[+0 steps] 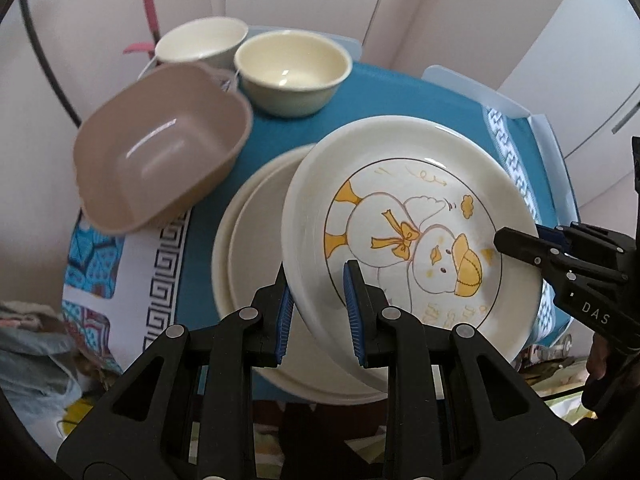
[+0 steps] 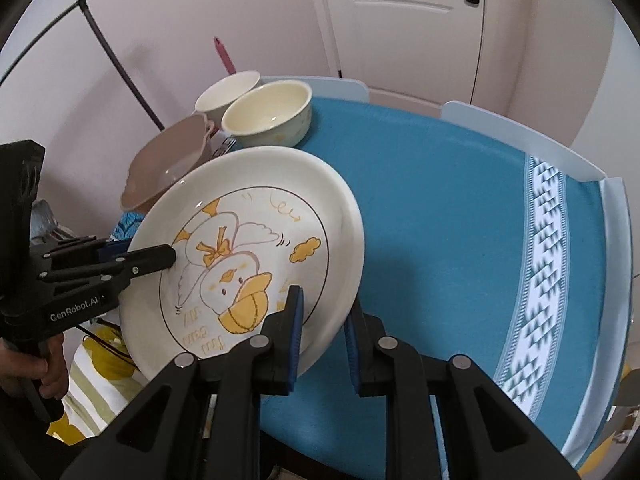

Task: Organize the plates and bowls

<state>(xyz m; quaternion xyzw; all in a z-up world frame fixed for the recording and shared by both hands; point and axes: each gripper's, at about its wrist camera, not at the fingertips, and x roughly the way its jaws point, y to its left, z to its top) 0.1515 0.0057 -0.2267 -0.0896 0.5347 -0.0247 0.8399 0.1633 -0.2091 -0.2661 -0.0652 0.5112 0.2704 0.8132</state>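
Duck plate (image 1: 412, 220): round, white, glossy, with a raised rim and a yellow duck drawing inside a thin brown ring; held tilted in the air over the table, carried by both grippers at opposite edges.
Left gripper (image 1: 318, 304): jaws narrow, blue pads clamped on the plate's near rim, one pad above and one below.
Right gripper (image 2: 324, 324): jaws narrow, pinching the rim on the opposite side; in the left wrist view its black finger lies on the plate's far right edge.
Plate stack (image 1: 256, 240): plain cream plates lying flat on the table, partly under the duck plate; whether the two touch cannot be told.
Cream bowls (image 1: 292, 72): two round, smooth bowls side by side at the far edge.
Brown bowl (image 1: 160, 148): squarish, rounded corners, matte shell with a shiny inside, tipped against the bowls behind it.
Table (image 2: 440, 208): teal woven cloth with a white patterned band; pale chair backs beyond.
Handling (judgement): plate looks ceramic, so stiff, fairly heavy, breakable and slick under glaze. The rim is the only purchase; two opposed grips suit its weight.
Risk (judgement): a tilted glazed rim may slide through the pads; it should be lowered level onto the stack.
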